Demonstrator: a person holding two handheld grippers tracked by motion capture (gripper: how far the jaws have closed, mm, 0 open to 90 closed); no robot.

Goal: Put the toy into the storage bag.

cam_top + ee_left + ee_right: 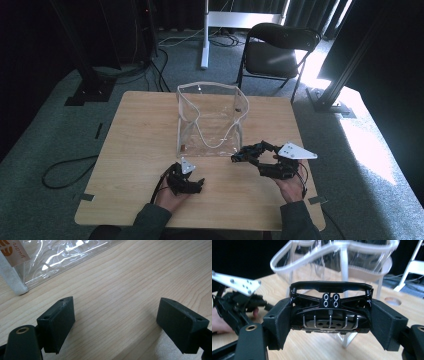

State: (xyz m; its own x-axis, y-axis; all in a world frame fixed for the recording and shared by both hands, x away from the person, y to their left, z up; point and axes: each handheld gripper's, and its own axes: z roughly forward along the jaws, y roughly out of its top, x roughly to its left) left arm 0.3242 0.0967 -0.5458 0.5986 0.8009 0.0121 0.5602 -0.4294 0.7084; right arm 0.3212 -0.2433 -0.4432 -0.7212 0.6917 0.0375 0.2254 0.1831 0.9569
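A clear plastic bag with white trim stands open-topped at the middle of the wooden table. My right gripper hangs just in front of the bag's right corner, shut on a black toy car. The car's rear, with its exhaust pipes and diffuser, faces the camera between the two pads, and the bag rises behind it. My left gripper rests low on the table near the front edge, open, with bare wood between its pads. The bag's bottom corner lies just beyond it.
A black folding chair and a white stand post are on the carpet behind the table. A cable loop lies on the floor at the left. The left gripper sits to the left in the right gripper view.
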